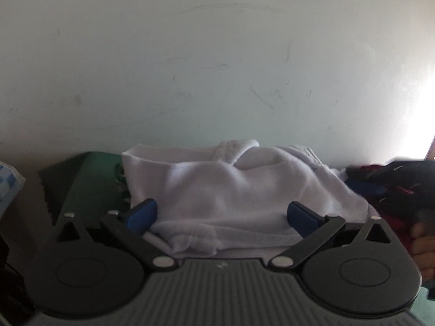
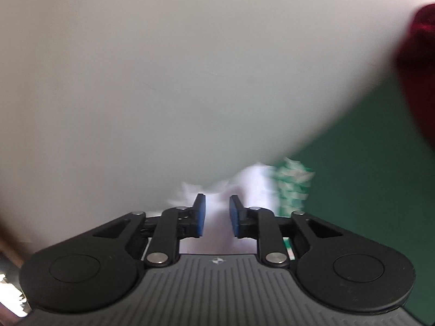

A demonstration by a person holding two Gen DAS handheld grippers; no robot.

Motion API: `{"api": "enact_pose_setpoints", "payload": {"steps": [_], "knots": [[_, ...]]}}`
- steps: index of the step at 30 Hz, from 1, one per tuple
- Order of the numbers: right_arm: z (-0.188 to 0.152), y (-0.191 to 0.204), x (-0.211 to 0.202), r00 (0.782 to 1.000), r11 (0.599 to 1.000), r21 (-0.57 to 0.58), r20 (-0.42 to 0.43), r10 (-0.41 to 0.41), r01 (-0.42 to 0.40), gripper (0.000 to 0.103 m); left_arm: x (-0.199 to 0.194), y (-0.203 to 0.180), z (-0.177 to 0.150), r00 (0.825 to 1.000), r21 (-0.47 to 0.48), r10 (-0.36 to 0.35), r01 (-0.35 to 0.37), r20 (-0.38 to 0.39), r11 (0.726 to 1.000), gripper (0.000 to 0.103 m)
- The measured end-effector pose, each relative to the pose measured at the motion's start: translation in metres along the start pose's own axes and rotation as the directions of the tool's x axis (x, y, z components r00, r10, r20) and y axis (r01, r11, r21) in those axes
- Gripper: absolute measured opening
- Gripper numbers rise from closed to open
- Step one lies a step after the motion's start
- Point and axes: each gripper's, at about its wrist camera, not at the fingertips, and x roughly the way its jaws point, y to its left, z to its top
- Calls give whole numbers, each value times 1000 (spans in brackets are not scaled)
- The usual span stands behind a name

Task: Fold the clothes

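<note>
White garment (image 1: 233, 190) bunched on green surface (image 1: 92, 179), with left gripper (image 1: 221, 217) spread wide at 6 o'clock to straddle a fold, right gripper (image 2: 216, 214) narrowed around white cloth, pinch uncertain amid blur.

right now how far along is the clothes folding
Early. Done: nothing looks finished; the white garment is still rumpled on the green surface. In hand: the left hand-held gripper stands open around its near edge, and the right hand-held gripper is narrowed with white cloth between its pads, grip unclear through blur. Left: the dark clothes pile is untouched.
</note>
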Motion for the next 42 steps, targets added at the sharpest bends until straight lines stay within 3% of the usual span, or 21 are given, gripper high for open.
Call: {"api": "enact_pose_setpoints", "payload": {"steps": [4, 6, 7, 10, 11, 14, 15, 17, 18, 22, 26, 28, 31, 34, 35, 38, 42], "knots": [[5, 4, 5, 999, 994, -102, -25, -47, 45, 16, 7, -25, 2, 999, 45, 38, -37, -27, 998, 102], [10, 16, -8, 997, 983, -173, -11, -70, 67, 18, 2, -25, 6, 998, 40, 43, -41, -37, 998, 102], [6, 24, -26, 998, 972, -226, 16, -62, 64, 24, -6, -26, 9, 999, 30, 43, -42, -29, 999, 102], [-46, 36, -101, 988, 914, -377, 27, -154, 153, 36, -33, -49, 6, 999, 30, 36, -36, 15, 999, 102], [-64, 38, -118, 978, 891, -409, 14, -209, 196, 42, -45, -55, 1, 998, 38, 59, -58, -5, 998, 102], [-120, 43, -168, 935, 815, -495, -15, -354, 301, 49, -86, -76, -24, 991, 45, 112, -110, -68, 993, 102], [-140, 41, -188, 932, 813, -499, -29, -361, 299, 55, -101, -83, -37, 988, 41, 125, -122, -90, 992, 102], [-178, 41, -226, 926, 810, -506, -55, -373, 296, 77, -132, -98, -70, 980, 25, 145, -143, -135, 989, 102], [-194, 45, -240, 924, 810, -507, -66, -377, 294, 79, -147, -105, -87, 974, 16, 156, -156, -162, 988, 102], [-222, 64, -226, 908, 807, -513, -117, -403, 292, 85, -193, -127, -146, 937, 38, 210, -208, -280, 977, 102], [-245, 75, -249, 908, 783, -573, -149, -392, 244, 86, -216, -155, -172, 897, 170, 302, -259, -321, 951, 102], [-240, 82, -240, 900, 769, -577, -128, -418, 275, 86, -218, -164, -167, 881, 174, 346, -304, -323, 937, 102], [-235, 86, -229, 898, 760, -587, -120, -422, 279, 87, -222, -175, -146, 872, 114, 384, -367, -303, 923, 102], [-234, 92, -229, 918, 792, -565, -142, -370, 232, 87, -231, -186, -131, 864, 78, 418, -413, -280, 907, 102], [-235, 94, -234, 925, 797, -566, -150, -349, 210, 87, -237, -191, -129, 862, 84, 431, -425, -265, 901, 102], [-241, 98, -245, 930, 786, -589, -152, -336, 188, 87, -244, -207, -125, 830, 149, 498, -475, -252, 867, 102], [-239, 98, -259, 932, 788, -582, -133, -337, 201, 87, -259, -223, -126, 817, 158, 532, -508, -224, 847, 102]]}}
